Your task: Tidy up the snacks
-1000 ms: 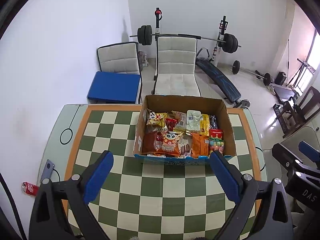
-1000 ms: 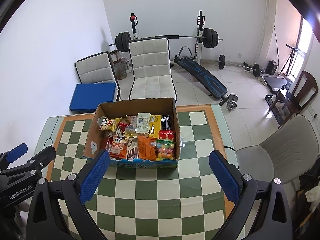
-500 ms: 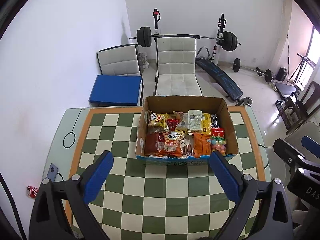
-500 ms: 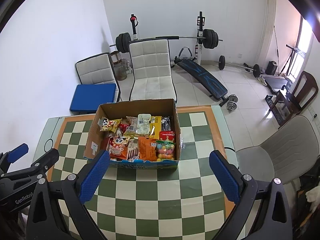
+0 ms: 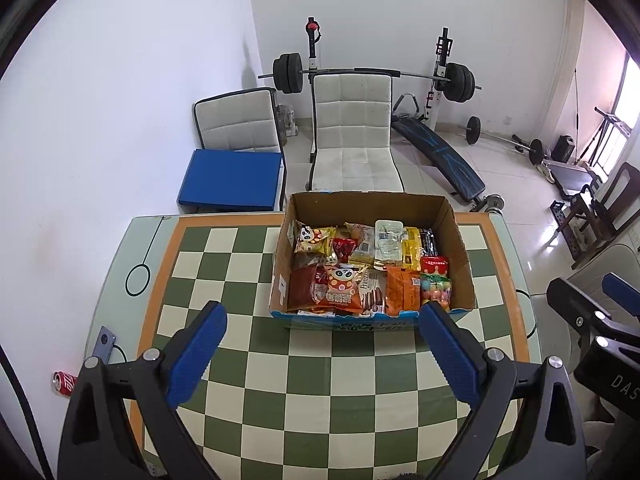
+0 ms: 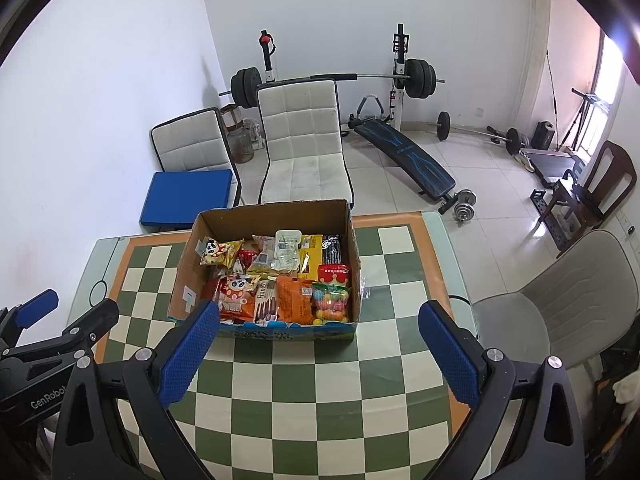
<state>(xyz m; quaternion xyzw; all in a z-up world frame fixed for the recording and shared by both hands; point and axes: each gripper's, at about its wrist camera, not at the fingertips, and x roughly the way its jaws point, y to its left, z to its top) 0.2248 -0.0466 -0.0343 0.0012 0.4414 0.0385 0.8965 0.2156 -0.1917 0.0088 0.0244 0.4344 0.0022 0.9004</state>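
An open cardboard box (image 5: 460,248) stands at the far side of the green-and-cream checkered table (image 5: 320,376). It is packed with several snack packets: panda-print bags (image 5: 340,290), an orange bag (image 5: 402,292), a candy bag (image 5: 436,292). The box also shows in the right wrist view (image 6: 354,256). My left gripper (image 5: 322,322) is open and empty, above the table in front of the box. My right gripper (image 6: 318,322) is open and empty, also in front of the box. Each gripper shows at the edge of the other's view.
Two white chairs (image 5: 352,132) and a blue cushion (image 5: 232,178) stand behind the table. A barbell rack (image 5: 372,74) and sit-up bench (image 5: 440,156) stand farther back. A grey chair (image 6: 560,304) is at the table's right. A red can (image 5: 64,382) lies on the floor at left.
Both grippers have pulled back and risen slightly; the box sits a little lower in both views. Both stay open and empty.
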